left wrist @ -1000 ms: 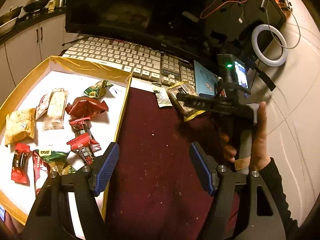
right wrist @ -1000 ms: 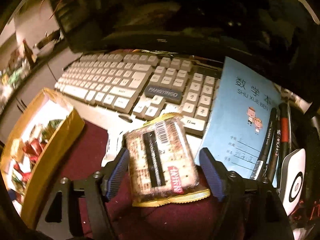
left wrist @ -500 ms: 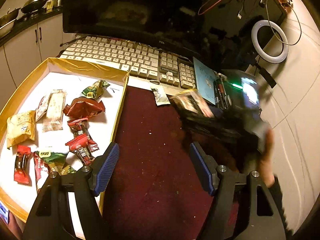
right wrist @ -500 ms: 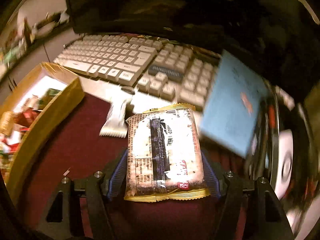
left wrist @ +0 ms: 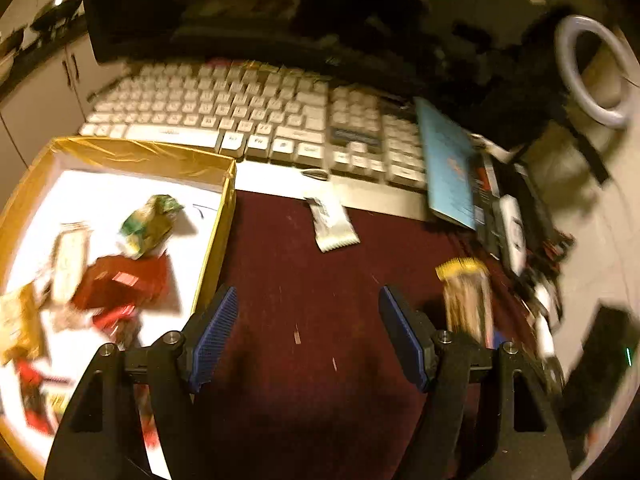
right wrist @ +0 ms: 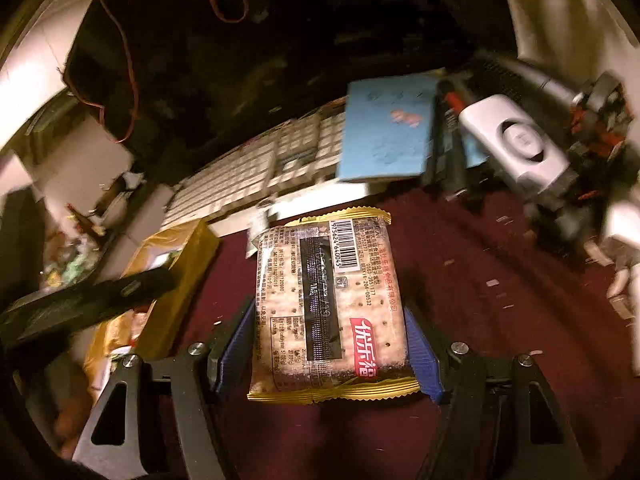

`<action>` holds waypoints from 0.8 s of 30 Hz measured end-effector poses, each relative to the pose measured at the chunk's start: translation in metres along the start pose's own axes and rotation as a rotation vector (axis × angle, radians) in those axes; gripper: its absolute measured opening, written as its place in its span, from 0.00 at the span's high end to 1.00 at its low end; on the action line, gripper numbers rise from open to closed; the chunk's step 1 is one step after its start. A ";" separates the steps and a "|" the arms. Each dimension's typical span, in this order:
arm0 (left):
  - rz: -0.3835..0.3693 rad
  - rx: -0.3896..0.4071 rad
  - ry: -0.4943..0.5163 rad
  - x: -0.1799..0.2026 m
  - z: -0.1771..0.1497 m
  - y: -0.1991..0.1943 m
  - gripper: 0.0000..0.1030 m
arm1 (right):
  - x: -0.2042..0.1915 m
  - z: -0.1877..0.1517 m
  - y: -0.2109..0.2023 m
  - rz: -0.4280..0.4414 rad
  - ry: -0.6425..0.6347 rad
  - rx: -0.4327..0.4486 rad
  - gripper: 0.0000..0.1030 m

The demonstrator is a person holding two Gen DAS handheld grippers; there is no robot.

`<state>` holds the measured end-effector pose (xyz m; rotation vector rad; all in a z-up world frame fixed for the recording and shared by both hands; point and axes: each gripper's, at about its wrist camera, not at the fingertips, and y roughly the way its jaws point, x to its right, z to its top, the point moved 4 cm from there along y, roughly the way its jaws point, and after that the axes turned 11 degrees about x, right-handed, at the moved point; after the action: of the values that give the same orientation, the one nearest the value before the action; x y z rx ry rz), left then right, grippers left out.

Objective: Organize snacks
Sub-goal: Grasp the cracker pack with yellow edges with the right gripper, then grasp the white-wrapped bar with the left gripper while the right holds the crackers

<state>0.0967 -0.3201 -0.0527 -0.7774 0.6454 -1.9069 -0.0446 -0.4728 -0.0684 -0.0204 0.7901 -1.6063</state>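
1. My right gripper (right wrist: 330,340) clamps a cracker packet (right wrist: 326,300) between both pads, lifted above the maroon mat (right wrist: 480,300).
2. My left gripper (left wrist: 306,332) hangs open, empty.
3. I'd carry it left over the gold-rimmed box (left wrist: 218,240) wall (other snacks lie inside), then release low.

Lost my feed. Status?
Right tongs shut on cracker pack. Left tongs open, empty. Gold box ahead, path clear.

Home desk: keyboard (left wrist: 256,120), monitor (left wrist: 208,8), kitchen cabinets (left wrist: 44,88).
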 end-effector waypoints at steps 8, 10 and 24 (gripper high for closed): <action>0.037 -0.069 0.046 0.012 0.030 0.055 0.31 | 0.004 -0.001 -0.004 -0.002 0.010 0.008 0.32; 0.062 -0.074 0.067 0.019 0.034 0.068 0.37 | 0.004 -0.001 -0.004 -0.002 0.012 0.014 0.32; 0.064 -0.089 0.143 0.040 0.005 0.047 0.85 | 0.004 -0.002 -0.001 0.018 0.005 0.015 0.32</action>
<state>0.1126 -0.3761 -0.0728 -0.6721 0.8387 -1.8977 -0.0470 -0.4748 -0.0713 0.0013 0.7795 -1.5955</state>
